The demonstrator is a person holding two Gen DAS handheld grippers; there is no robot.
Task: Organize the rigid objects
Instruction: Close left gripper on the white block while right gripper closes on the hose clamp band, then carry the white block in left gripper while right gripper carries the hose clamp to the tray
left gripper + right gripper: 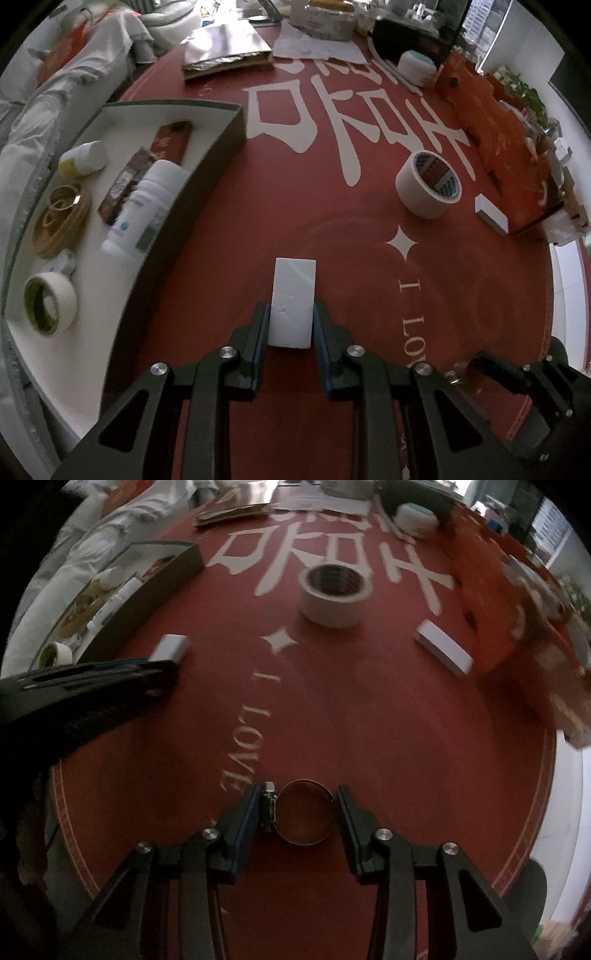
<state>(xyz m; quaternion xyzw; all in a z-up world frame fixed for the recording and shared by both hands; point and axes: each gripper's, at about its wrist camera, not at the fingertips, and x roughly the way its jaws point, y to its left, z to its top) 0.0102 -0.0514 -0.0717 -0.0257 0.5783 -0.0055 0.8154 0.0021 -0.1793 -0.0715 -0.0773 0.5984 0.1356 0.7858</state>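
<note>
Left wrist view: the task looks partly done. The shallow dark-walled tray with a white floor (225,125), at about ten o'clock, already holds a white plastic bottle (144,208), a small roll of pale tape with a green core (50,302), a round woven dish with gold rings (61,221), a small white-and-yellow container (83,158) and flat patterned packets (170,142). The left gripper (291,326) is clamped on a flat white rectangular block (293,301), matte and sharp-edged, held at six o'clock with its free end pointing to twelve. Left out on the red printed round mat (314,206) are a wide roll of white tape (428,184) at two o'clock and a second white block (491,216) at three o'clock.

Right wrist view: the right gripper (297,810), at six o'clock, has its tongs narrowed around a brass-coloured metal hose clamp with a screw housing (304,812). One pad touches the screw housing; the other sits just beside the band, and firm contact there I cannot tell. The clamp rests on the mat, thin and shiny
</note>
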